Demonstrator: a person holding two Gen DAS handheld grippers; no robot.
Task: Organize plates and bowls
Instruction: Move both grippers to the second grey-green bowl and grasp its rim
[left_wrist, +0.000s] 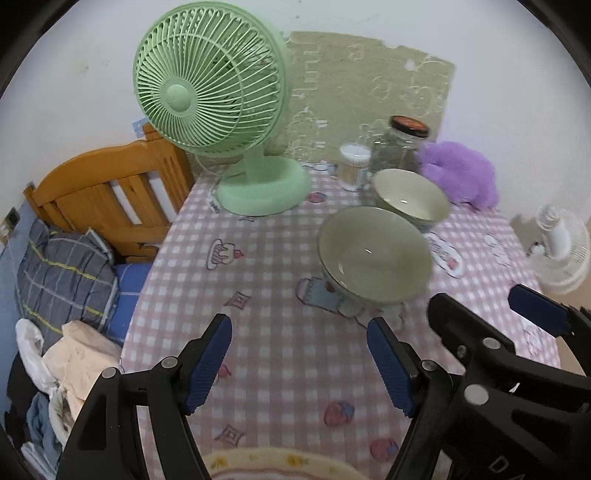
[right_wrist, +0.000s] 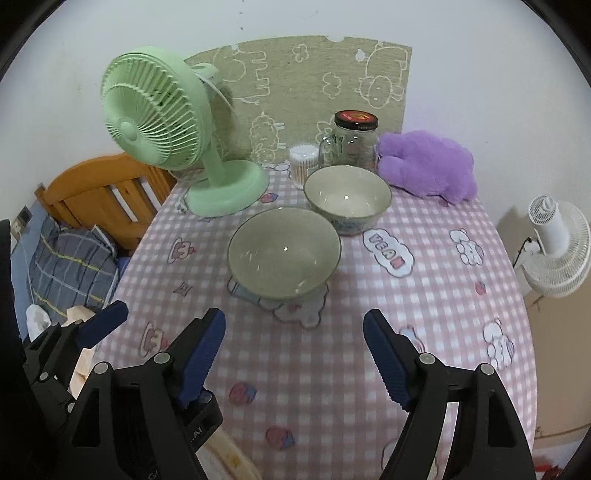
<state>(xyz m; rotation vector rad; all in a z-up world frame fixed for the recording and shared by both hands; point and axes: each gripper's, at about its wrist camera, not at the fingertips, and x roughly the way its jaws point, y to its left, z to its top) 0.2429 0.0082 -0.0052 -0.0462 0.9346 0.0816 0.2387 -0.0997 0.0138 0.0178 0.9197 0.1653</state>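
Both grippers, left gripper (left_wrist: 299, 360) and right gripper (right_wrist: 293, 356), hung open and empty over the counter (right_wrist: 424, 295).

We saw the wide bowl (right_wrist: 283, 253) in the middle of the checked cloth, the deeper bowl (right_wrist: 347, 199) just behind it, a plate's rim (left_wrist: 280, 461) at the near edge. We judged it best to pinch the nearer bowl's rim squarely, lift straight, and keep clear of the green fan (right_wrist: 166, 122) and jar (right_wrist: 352, 142).

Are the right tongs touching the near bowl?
Apart. The right wrist view shows the right tongs open and empty, with checked tablecloth visible between their tips and the near bowl.
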